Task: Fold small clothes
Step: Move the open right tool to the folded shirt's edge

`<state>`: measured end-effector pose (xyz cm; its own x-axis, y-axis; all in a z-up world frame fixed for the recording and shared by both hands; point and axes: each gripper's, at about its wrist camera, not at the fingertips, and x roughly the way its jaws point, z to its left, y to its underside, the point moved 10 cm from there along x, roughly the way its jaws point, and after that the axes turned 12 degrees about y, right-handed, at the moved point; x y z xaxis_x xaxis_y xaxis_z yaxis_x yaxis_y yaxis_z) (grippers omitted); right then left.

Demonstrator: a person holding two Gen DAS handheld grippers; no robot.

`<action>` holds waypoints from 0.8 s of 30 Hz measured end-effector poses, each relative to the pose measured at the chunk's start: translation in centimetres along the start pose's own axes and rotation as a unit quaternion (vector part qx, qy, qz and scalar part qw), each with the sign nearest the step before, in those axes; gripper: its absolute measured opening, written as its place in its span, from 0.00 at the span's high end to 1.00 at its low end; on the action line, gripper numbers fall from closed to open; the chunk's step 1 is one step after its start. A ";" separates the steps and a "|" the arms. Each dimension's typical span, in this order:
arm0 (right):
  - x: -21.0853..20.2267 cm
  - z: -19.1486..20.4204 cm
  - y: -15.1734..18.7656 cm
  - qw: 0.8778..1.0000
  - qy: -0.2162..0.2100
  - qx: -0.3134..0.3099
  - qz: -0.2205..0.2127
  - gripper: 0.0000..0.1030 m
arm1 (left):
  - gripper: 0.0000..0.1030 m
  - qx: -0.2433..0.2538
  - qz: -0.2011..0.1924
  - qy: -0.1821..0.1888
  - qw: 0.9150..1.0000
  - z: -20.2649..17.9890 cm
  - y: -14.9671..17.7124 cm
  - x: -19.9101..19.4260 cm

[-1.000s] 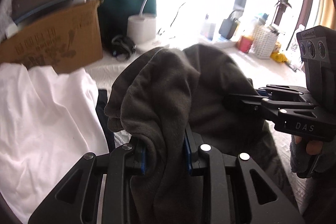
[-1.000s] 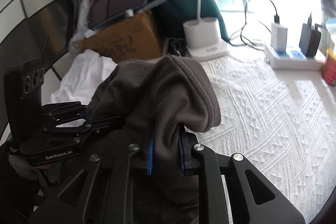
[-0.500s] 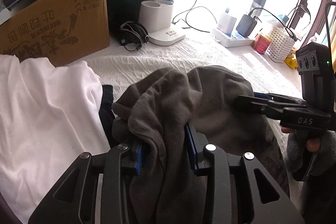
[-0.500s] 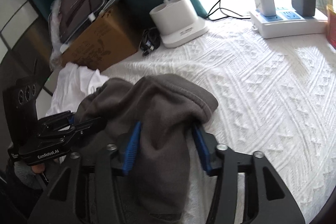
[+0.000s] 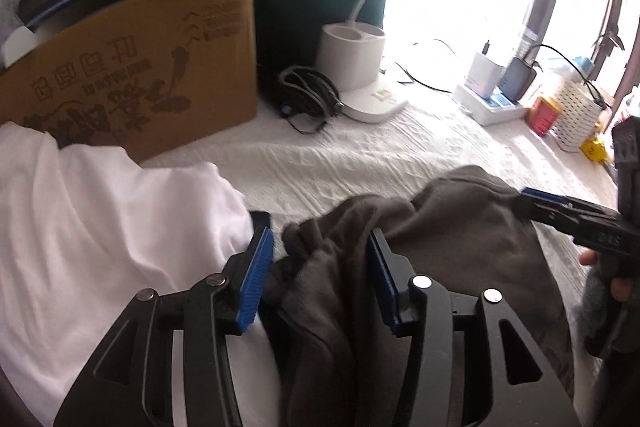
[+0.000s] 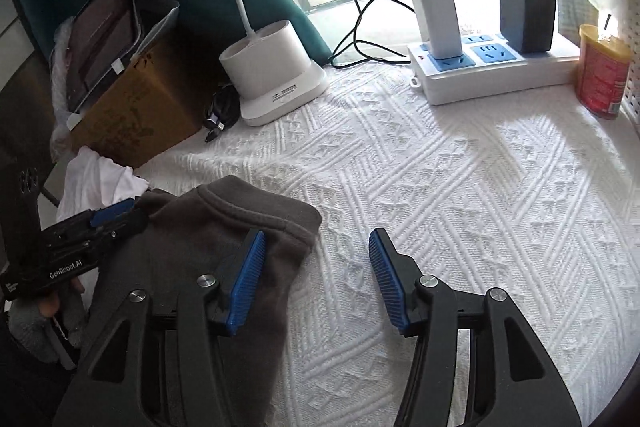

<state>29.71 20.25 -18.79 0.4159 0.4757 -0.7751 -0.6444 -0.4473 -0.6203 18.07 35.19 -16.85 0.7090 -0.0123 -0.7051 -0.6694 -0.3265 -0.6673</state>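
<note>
A grey fleece garment (image 5: 460, 227) lies bunched on the white textured cover (image 6: 460, 207). My left gripper (image 5: 318, 267) straddles a gathered fold of it; its jaws are opening and the blue pads (image 5: 256, 279) stand off the cloth. My right gripper (image 6: 316, 267) is open over the cover, with only the garment's (image 6: 208, 227) right edge reaching past its left pad. Each gripper shows in the other's view: the right one (image 5: 536, 199) at the garment's far side, the left one (image 6: 120, 211) at its left corner. A crumpled white garment (image 5: 100, 227) lies to the left.
A cardboard box (image 5: 140, 79) stands behind the white garment. A white lamp base (image 6: 276, 75) and a coiled cable (image 5: 308, 99) sit beside it. Along the window edge are a power strip with chargers (image 6: 492, 71), a red can (image 6: 600, 75) and a white basket (image 5: 576, 115).
The grey garment has come down from a raised bunch onto the cover. The right jaws opened first and let it go; the left jaws then spread off their fold.
</note>
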 end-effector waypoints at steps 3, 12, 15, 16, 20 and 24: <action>-0.3 -0.5 0.4 1.000 0.012 -0.010 0.003 0.44 | 0.52 0.009 0.005 -0.016 1.000 0.2 0.0 0.2; -2.6 -1.9 1.8 0.999 0.034 -0.020 -0.004 0.44 | 0.52 0.027 -0.017 -0.062 0.998 0.5 -0.4 -2.5; -3.5 -1.7 2.2 0.999 0.034 -0.020 -0.009 0.44 | 0.52 0.021 -0.032 -0.046 0.998 -0.2 -0.2 -4.0; -3.8 -1.6 2.4 0.999 0.033 -0.021 -0.010 0.44 | 0.52 0.023 -0.035 -0.044 0.998 -0.5 -0.1 -4.5; -4.8 -0.7 3.5 0.999 0.026 -0.028 -0.011 0.44 | 0.52 0.029 -0.036 -0.031 0.998 -2.1 1.0 -5.7; -5.3 0.4 5.0 0.999 0.022 -0.038 -0.004 0.44 | 0.52 0.029 -0.028 -0.016 0.999 -3.6 2.5 -6.2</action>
<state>24.01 15.81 -17.77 0.4500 0.4473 -0.7730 -0.5905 -0.5003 -0.6332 12.74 31.08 -13.30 0.7390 0.0351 -0.6728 -0.6412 -0.2696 -0.7184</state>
